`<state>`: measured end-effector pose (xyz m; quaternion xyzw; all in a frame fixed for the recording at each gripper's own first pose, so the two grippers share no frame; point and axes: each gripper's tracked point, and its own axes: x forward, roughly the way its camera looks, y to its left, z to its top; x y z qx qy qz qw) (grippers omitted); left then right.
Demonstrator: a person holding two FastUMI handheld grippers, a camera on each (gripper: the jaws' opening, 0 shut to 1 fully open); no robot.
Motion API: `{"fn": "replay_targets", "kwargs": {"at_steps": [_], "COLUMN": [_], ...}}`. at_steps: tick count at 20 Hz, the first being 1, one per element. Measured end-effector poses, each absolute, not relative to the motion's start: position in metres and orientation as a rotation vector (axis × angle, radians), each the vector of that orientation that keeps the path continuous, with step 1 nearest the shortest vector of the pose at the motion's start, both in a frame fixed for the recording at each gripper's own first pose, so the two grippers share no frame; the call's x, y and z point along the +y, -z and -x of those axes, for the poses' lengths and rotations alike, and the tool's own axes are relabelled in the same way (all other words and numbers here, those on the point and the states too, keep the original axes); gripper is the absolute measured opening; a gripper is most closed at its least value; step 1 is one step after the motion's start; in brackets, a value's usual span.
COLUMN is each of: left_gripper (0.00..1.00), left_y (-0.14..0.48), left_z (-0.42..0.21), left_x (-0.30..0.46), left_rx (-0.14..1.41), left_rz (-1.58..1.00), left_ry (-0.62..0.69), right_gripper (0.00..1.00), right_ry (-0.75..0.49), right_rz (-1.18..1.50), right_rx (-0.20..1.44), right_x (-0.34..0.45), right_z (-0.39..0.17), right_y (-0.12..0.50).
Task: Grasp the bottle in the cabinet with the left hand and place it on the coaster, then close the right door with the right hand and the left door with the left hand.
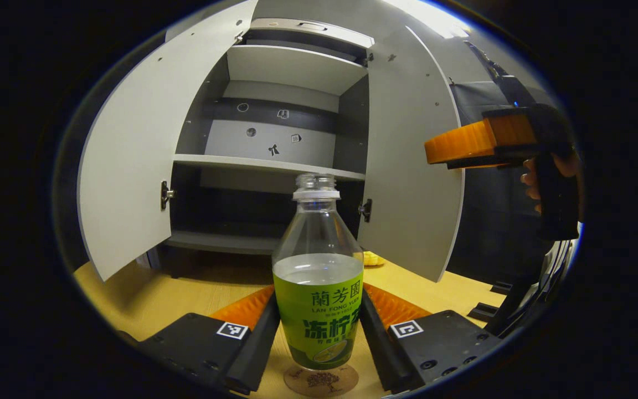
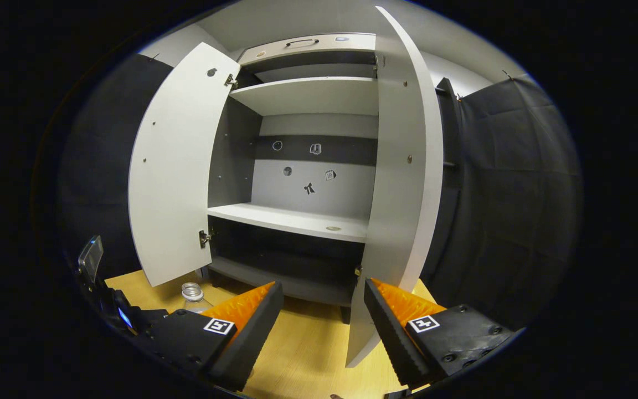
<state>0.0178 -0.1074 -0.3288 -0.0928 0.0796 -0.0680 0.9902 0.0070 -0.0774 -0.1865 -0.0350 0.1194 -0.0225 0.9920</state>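
A clear, capless bottle (image 1: 317, 288) with a green label, half full, stands upright on the round cork coaster (image 1: 322, 381) on the wooden table. My left gripper (image 1: 319, 299) is shut on the bottle, one finger against each side of the label. Behind it the grey cabinet (image 1: 263, 163) has its left door (image 1: 130, 166) and right door (image 1: 413, 166) swung open. In the right gripper view, my right gripper (image 2: 323, 288) is open and holds nothing. It sits low in front of the right door (image 2: 402, 166), whose lower edge lies between the fingers. The bottle's neck (image 2: 191, 293) shows at lower left.
The right gripper (image 1: 479, 144) and the hand (image 1: 529, 183) holding it hover at upper right in the left gripper view, beyond the right door. A small yellow object (image 1: 373, 258) lies on the table (image 1: 186, 293) behind the bottle. The cabinet shelves (image 2: 297, 219) are bare.
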Motion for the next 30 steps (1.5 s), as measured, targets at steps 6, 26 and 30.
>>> {"fn": "replay_targets", "kwargs": {"at_steps": [6,26,30], "left_gripper": [0.78,0.96,0.96], "left_y": [0.361,0.356,0.300], "left_z": [-0.006,-0.004,-0.019], "left_x": [-0.107,-0.111,-0.112], "left_rx": [0.170,0.176,0.124], "left_rz": [0.142,0.040,0.020], "left_ry": [0.083,0.045,0.086], "right_gripper": [0.98,0.98,0.98], "right_ry": [-0.017,-0.079,-0.071], "right_rz": [0.061,0.065,0.051], "right_rx": [0.309,0.293,0.248], "right_x": [-0.065,-0.052,-0.051], "right_z": [-0.001,0.014,0.012], "right_y": [0.221,0.206,0.173]}}
